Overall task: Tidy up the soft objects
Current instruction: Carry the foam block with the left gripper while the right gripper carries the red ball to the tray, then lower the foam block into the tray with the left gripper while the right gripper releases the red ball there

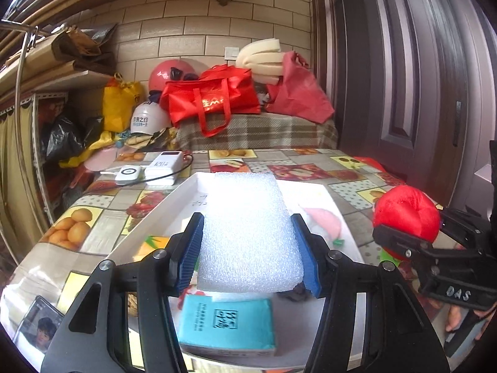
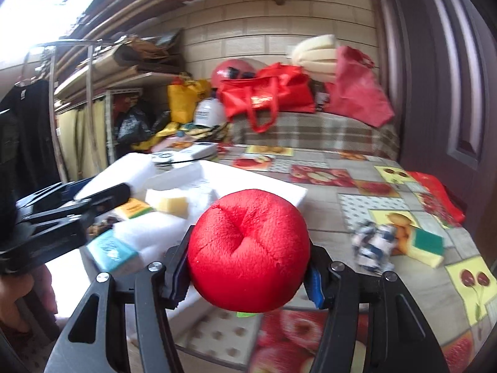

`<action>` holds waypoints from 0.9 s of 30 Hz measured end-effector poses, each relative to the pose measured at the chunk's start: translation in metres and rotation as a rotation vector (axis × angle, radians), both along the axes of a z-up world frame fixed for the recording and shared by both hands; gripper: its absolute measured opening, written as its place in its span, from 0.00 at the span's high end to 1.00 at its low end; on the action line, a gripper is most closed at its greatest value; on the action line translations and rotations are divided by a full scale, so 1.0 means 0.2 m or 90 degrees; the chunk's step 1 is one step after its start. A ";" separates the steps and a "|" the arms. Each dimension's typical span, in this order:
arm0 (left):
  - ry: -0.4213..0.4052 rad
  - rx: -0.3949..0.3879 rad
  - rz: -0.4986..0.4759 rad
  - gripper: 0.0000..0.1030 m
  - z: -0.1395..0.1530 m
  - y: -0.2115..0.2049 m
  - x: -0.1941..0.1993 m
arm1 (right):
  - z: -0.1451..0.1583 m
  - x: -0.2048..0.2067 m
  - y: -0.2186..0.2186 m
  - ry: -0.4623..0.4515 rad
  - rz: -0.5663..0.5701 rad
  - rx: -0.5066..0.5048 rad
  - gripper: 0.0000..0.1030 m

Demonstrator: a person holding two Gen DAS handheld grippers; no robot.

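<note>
1. Left gripper: blue pads clamped on both sides of a white textured foam slab, held above the shallow white rectangular tray.
2. Under the slab, inside tray: teal tissue pack w/ black lettering.
3. Right gripper: closed on a round red plush ball, just off the tray's right side, over the fruit-print tablecloth.
4. In tray per right wrist view: pale yellow sponge block, more white foam.
5. On cloth, right of ball: blue-white crumpled cloth, w/ a yellow-green sponge beside it.
6. Far left on table: white power bank.
</note>
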State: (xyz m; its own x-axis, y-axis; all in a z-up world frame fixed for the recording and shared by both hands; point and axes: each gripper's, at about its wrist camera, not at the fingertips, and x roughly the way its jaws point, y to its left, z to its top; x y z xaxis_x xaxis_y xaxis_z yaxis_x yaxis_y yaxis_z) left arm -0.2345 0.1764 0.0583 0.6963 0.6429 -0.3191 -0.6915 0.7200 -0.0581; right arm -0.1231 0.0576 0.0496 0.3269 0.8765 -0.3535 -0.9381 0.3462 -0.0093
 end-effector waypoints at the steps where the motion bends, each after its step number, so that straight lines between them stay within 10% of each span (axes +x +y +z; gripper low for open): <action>1: 0.006 0.003 0.001 0.46 0.00 0.01 0.01 | 0.00 -0.03 0.03 -0.003 0.024 -0.008 0.43; 10: -0.004 -0.021 0.011 0.46 -0.01 0.08 -0.02 | -0.09 -0.16 0.36 -0.024 0.167 -0.175 0.43; 18: -0.002 -0.012 0.007 0.46 -0.01 0.07 -0.02 | -0.10 -0.02 0.53 -0.075 0.078 -0.190 0.42; 27: -0.003 -0.035 0.018 0.46 -0.01 0.10 -0.02 | -0.06 0.13 0.52 -0.005 0.008 -0.131 0.42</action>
State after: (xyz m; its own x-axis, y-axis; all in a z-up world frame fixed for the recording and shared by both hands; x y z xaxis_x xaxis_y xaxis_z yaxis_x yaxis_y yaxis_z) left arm -0.2388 0.1972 0.0554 0.6800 0.6433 -0.3519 -0.7107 0.6963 -0.1004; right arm -0.0977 0.1624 0.0384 0.3203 0.7899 -0.5230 -0.9419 0.3245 -0.0866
